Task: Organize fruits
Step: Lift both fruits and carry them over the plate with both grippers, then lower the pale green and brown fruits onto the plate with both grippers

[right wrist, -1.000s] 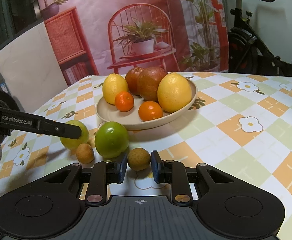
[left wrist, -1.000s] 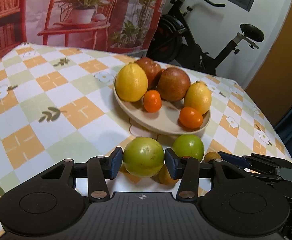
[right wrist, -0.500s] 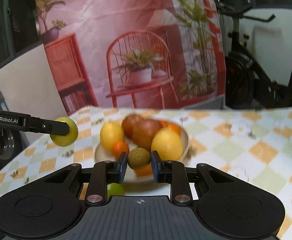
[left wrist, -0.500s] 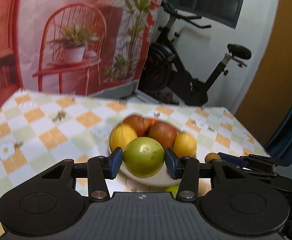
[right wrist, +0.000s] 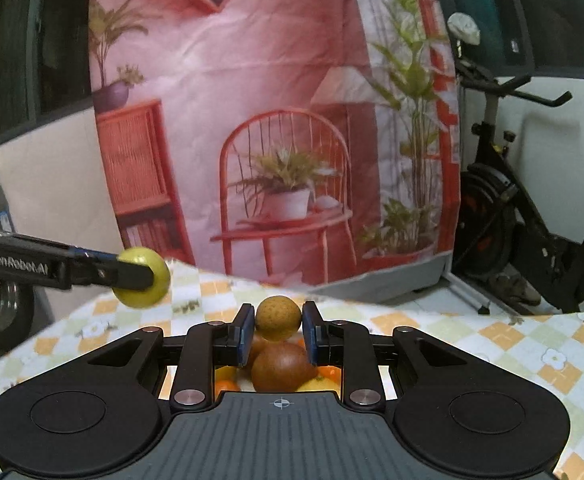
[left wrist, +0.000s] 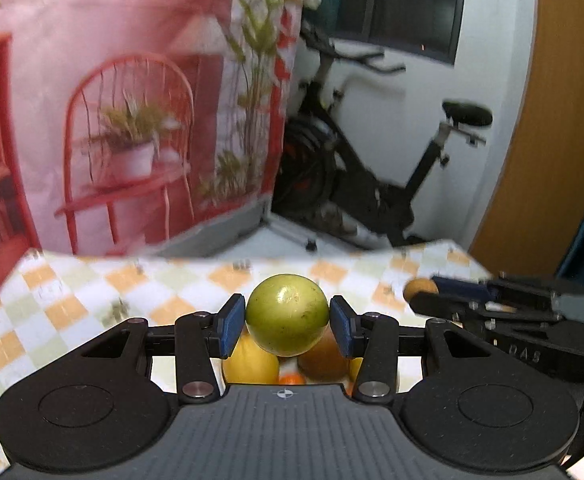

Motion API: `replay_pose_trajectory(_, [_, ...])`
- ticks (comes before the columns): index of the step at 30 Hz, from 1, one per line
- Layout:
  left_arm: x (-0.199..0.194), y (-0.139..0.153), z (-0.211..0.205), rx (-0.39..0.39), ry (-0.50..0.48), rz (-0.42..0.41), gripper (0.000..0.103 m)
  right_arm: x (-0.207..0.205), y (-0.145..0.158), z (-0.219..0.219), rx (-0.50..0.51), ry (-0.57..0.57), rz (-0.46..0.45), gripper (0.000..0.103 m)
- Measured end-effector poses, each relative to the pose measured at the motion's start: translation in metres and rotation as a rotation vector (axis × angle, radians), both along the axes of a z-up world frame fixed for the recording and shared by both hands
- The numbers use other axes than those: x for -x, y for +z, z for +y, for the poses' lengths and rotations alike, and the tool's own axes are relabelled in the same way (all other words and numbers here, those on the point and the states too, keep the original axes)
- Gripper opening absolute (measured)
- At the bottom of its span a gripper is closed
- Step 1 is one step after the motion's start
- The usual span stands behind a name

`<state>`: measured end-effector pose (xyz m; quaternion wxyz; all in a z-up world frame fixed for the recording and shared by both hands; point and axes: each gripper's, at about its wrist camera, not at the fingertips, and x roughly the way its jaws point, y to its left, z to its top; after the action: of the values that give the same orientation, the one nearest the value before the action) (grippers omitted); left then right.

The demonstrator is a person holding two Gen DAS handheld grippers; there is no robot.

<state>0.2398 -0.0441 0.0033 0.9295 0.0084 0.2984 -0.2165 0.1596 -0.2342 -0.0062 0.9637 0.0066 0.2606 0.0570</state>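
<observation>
My left gripper (left wrist: 287, 321) is shut on a green round fruit (left wrist: 287, 314) and holds it high above the table. Below it I see a yellow lemon (left wrist: 252, 364) and a brown fruit (left wrist: 323, 360) in the bowl, mostly hidden. My right gripper (right wrist: 278, 322) is shut on a small brown fruit (right wrist: 278, 317), also raised. Under it lie a reddish-brown fruit (right wrist: 282, 366) and small oranges (right wrist: 226, 386). The left gripper with the green fruit (right wrist: 142, 277) shows at the left of the right wrist view. The right gripper's brown fruit (left wrist: 419, 289) shows in the left wrist view.
The table has a checked orange, green and white cloth (right wrist: 491, 344). Behind it hangs a pink backdrop with a printed red chair (right wrist: 284, 184). An exercise bike (left wrist: 371, 184) stands behind the table to the right.
Both grippers have lifted their fruits off the table and risen higher. The bowl has dropped out of sight under the fingers. The views now tilt up toward the backdrop.
</observation>
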Motion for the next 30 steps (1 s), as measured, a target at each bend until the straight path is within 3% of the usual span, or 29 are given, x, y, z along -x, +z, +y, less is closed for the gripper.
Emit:
replay_pose_trajectory(11, [-0.014,-0.063,-0.001,-0.082,-0.056,0.179,0.049,-0.032,-0.037,0.007,-0.027,0.019,0.191,0.023])
replay_pose_trajectory(18, [-0.023,-0.079,-0.006,-0.113,-0.083,0.217,0.049,-0.047,-0.055,0.013,-0.055,0.037,0.296,0.023])
replay_pose_trajectory(30, [-0.022,-0.086,-0.013,-0.128,-0.125,0.227,0.049,-0.05,-0.061,0.007,-0.089,0.032,0.323,0.023])
